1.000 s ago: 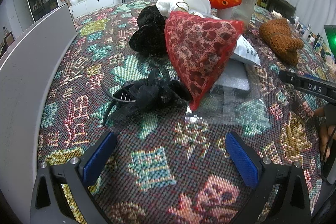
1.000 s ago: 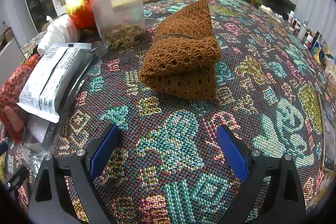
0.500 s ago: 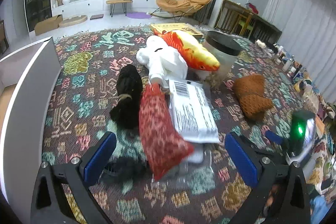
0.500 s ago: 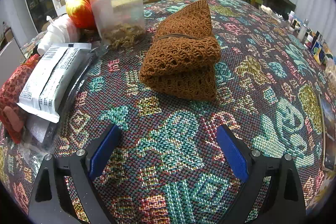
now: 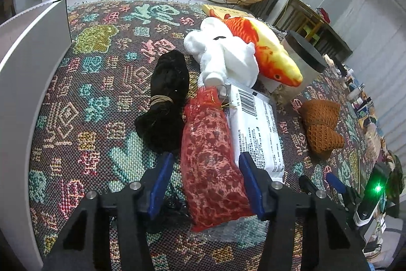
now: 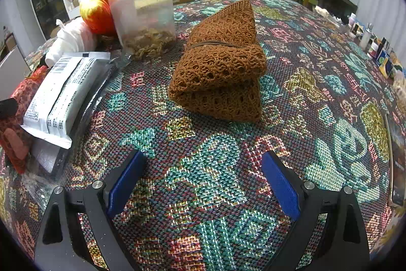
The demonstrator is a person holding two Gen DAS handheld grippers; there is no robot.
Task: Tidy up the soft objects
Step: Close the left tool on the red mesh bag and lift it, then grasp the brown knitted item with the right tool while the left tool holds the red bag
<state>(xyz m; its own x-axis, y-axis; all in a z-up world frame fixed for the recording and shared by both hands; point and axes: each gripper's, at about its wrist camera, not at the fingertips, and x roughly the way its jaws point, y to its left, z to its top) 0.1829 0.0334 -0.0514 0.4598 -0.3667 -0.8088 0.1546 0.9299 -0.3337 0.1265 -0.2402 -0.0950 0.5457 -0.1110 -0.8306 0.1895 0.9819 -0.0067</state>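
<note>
The left gripper (image 5: pixel 205 182) has just been closing its fingers around the red mesh bag (image 5: pixel 210 156); whether the right pad touches it I cannot tell. A second ago it faced the bag, wide apart. The right gripper (image 6: pixel 203 182) stays open before the brown knit bundle (image 6: pixel 220 70) on the tabletop (image 6: pixel 317 93).

Left wrist view looks steeply down from above, close; right wrist view sits low, close; both share the brown crocheted knit bundle (image 5: pixel 321 125) (image 6: pixel 220 73), right-centre in the left view, upper centre in the right.
</note>
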